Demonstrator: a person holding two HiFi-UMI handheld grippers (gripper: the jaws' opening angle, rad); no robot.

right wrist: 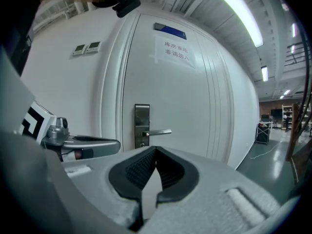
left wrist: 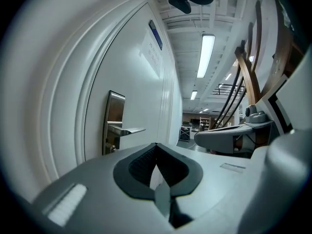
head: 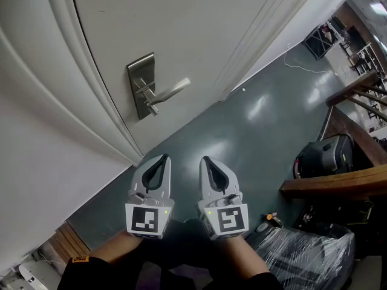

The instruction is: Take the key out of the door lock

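The key (head: 153, 107) appears to be the small metal stub jutting from the steel lock plate (head: 136, 71), just below the lever handle (head: 172, 90) on the white door (head: 199, 23); it is too small to read its orientation. Both grippers hang well short of it over the grey floor (head: 254, 125). The left gripper (head: 162, 158) and the right gripper (head: 206, 160) sit side by side, each with its jaws pressed together on nothing.

The risks look like these: jaws opened late could knock the lever or push the key. A pinch on the tip alone may slip. Pulling at an angle, or with the key not turned home, could bind it.
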